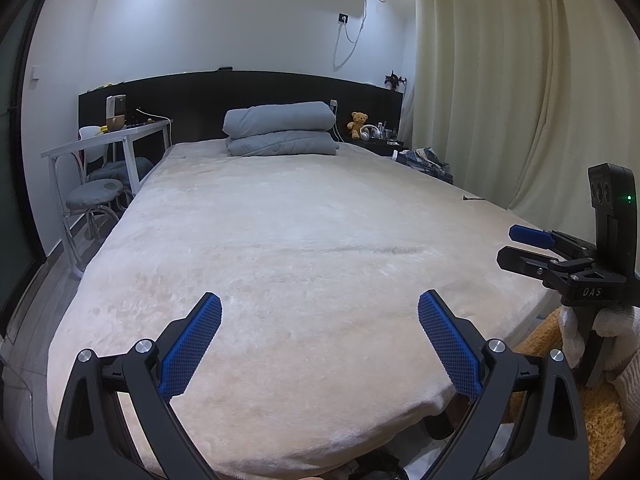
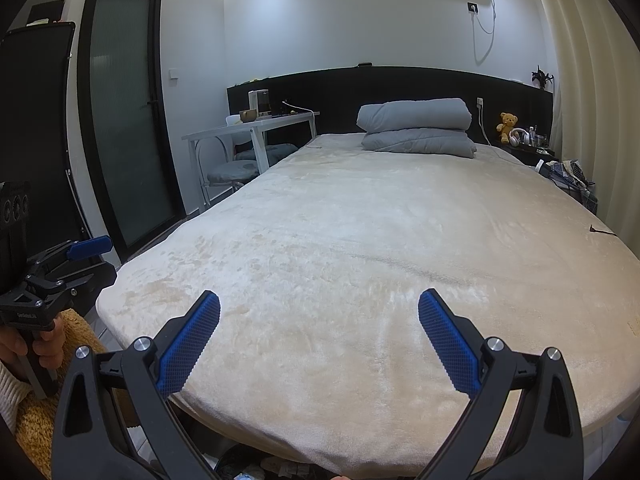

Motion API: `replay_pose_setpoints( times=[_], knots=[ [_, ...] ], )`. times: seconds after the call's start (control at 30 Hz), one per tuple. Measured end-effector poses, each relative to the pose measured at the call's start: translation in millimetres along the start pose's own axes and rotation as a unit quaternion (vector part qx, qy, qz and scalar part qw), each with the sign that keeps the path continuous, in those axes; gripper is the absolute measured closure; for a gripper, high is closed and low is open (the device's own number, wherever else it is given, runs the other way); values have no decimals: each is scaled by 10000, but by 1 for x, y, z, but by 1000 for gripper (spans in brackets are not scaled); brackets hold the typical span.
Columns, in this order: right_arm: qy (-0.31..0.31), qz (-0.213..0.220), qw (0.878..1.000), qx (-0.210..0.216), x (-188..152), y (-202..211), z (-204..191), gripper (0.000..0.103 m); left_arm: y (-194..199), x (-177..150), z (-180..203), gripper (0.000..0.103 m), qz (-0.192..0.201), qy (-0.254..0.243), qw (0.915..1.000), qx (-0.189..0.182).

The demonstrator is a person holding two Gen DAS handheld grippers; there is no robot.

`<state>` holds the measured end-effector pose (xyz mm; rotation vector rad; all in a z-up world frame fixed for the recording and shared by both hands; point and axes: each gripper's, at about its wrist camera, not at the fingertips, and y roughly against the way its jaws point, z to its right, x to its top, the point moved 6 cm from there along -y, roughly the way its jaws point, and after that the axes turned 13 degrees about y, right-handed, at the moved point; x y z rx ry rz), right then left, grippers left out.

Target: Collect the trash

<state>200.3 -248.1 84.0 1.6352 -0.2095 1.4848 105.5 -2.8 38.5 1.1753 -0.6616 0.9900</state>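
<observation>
My left gripper (image 1: 320, 344) and right gripper (image 2: 319, 342) both gaped wide, holding nothing, over the foot of the bed (image 1: 280, 240). The only scrap I could see was a small dark piece (image 2: 601, 231) near the bed's right edge, lying roughly crosswise. It sat ahead and rightward, so I judged the right gripper nearer.

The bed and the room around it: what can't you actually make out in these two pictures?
- Small dark item near the bed's right edge: too small to identify in either view.
- Floor under the bed's foot: dark clutter cut off by the bottom edge, partly behind the right tongs.
- Nightstand items beside the teddy bear: too small in both views.
- Left tongs: open, empty.
</observation>
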Motion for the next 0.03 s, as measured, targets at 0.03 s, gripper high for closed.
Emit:
replay_pose_setpoints(
  times=[0.03],
  knots=[
    [1,-1,10000,-1,0,0,0,4,0,0,1,6,1,-5,10000,5]
  ],
)
